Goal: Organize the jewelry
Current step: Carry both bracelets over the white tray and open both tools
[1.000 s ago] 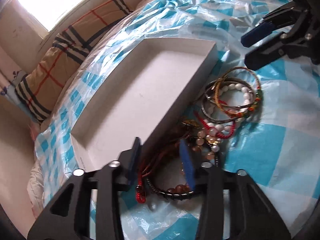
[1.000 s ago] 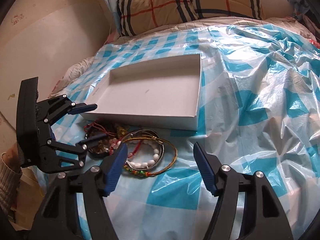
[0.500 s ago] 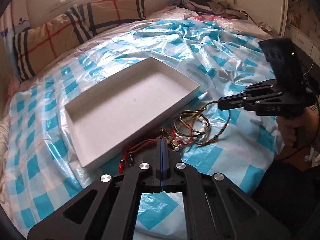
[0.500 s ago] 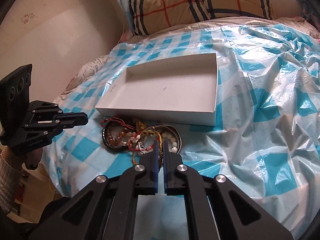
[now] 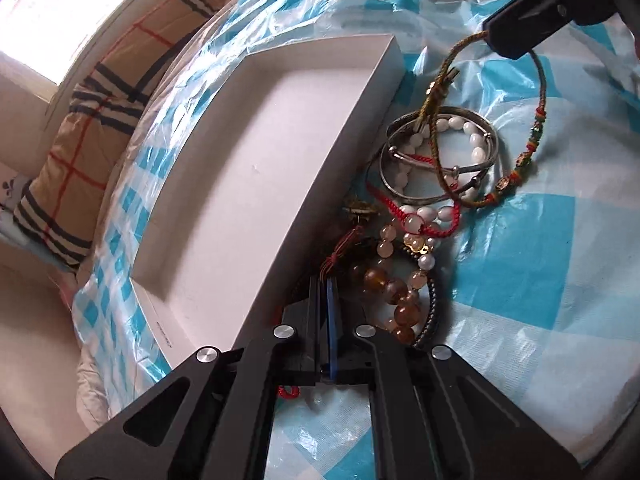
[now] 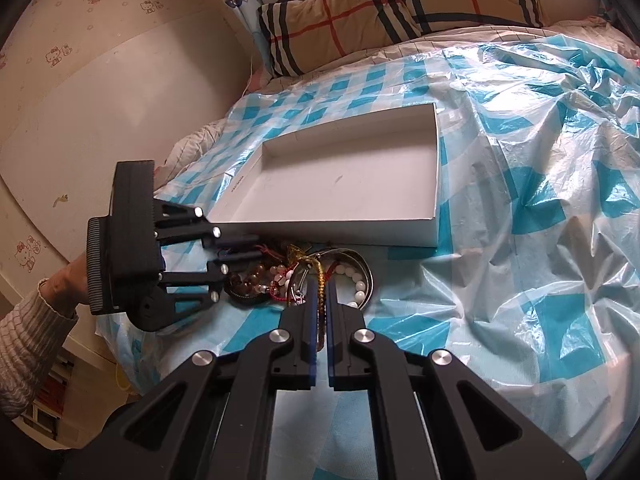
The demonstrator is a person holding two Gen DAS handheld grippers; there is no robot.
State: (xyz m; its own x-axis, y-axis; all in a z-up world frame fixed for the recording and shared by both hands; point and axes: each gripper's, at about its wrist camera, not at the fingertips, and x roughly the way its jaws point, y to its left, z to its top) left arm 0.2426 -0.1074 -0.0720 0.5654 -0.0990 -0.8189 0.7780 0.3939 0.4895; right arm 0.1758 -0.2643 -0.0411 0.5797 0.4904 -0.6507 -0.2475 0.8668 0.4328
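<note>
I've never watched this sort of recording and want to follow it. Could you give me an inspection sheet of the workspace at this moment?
Surface: bed under crinkled blue-checked plastic sheet.
Job's things: open white box, nothing inside; heap of bracelets beside it, outside.
Clutter: nothing seen.
Grippers: left gripper shut at the heap's near edge, what it pinches hidden; right gripper shut on the olive cord bracelet, one side lifted.
Cables: nothing seen.
Surroundings: plaid pillow, patterned wallpaper, bright window.
</note>
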